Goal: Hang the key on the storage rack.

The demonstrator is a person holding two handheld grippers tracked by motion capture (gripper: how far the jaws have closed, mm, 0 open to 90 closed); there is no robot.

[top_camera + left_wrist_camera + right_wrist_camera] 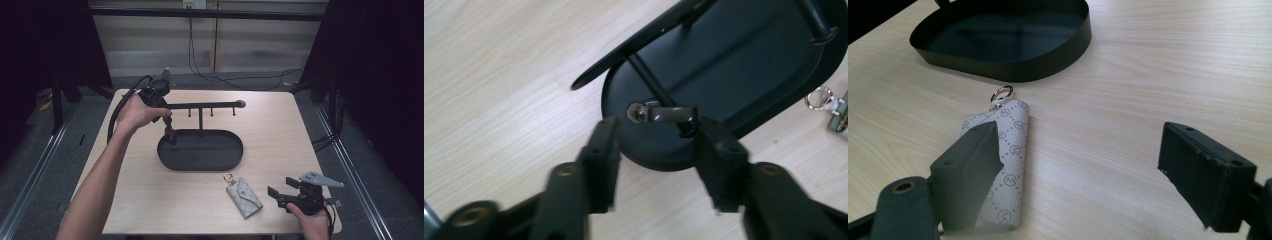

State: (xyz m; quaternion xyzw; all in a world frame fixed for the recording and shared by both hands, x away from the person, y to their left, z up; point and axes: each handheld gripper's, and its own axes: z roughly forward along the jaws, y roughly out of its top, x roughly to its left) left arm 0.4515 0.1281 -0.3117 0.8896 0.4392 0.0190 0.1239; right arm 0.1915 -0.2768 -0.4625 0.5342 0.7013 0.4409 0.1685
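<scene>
From above the left claw (pixel 169 131) hides its catch, but its own camera shows a brown clasp (pixel 661 113) between half-parted jaws, while the right claw (pixel 280 191) gapes empty by the key pouch (pixel 244 197).

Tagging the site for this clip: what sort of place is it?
Probably a lab recording rig, not a home: a wooden table boxed in by dark curtains, cables trailing over the floor behind, and a staged key stand and key pouch.
</scene>
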